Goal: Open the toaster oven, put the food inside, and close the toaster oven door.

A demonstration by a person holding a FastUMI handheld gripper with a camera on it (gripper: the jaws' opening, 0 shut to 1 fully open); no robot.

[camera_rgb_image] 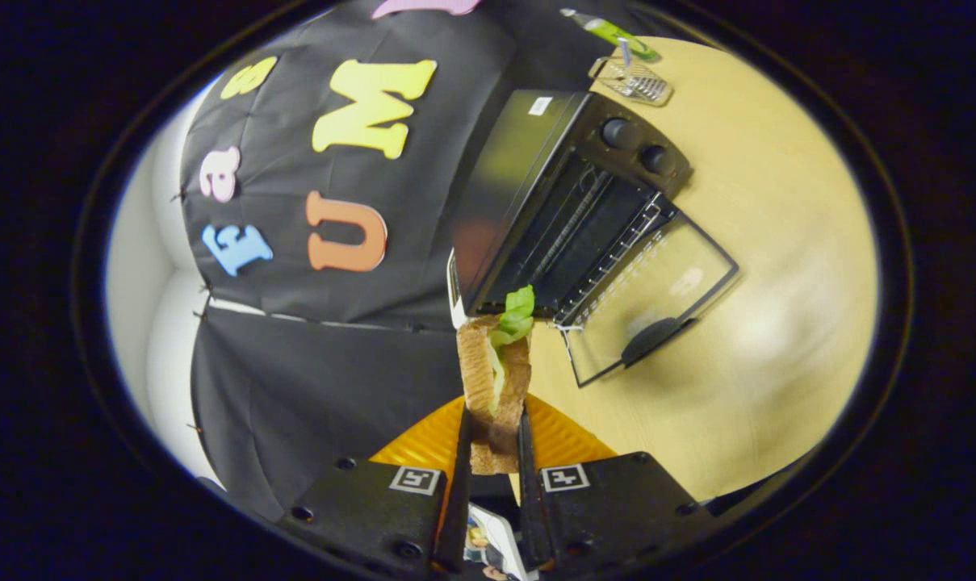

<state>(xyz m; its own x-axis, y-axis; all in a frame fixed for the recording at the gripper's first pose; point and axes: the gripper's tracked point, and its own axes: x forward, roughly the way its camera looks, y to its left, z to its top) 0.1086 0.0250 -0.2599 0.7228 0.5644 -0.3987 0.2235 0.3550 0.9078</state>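
Gripper (494, 440): jaws closed on a sandwich of brown toasted bread with green lettuce (496, 379), one finger (462, 468) pressing each bread face. Sandwich stood on edge between the jaws, its lettuce end projecting ahead of them and lifted clear of the counter. Just under the jaws lay an orange ribbed plate (423, 440), showing on both sides of the fingers.

Ahead of the jaws and slightly right: black toaster oven (536, 177), seen tilted because the gripper was rolled. Its glass door (657, 298) was folded fully down onto the pale wooden counter (778, 242), dark handle (649, 339) at the door's outer edge. Wire rack (609, 250) visible inside the cavity. Two black knobs (637, 145) on the control panel, beyond the door. Farther beyond the oven: a small wire basket (633, 81) and a green tube-like object (613, 32).

Judged stage: door open, food in transit, not yet in the oven.

Risks:
- Lettuce leaf hung loose past the bread; could catch on the oven frame or rack and pull out.
- Grip sat low on the sandwich; the slices could splay or slip if tilted further.
- The lowered door lay in the approach path; a low entry could strike it.
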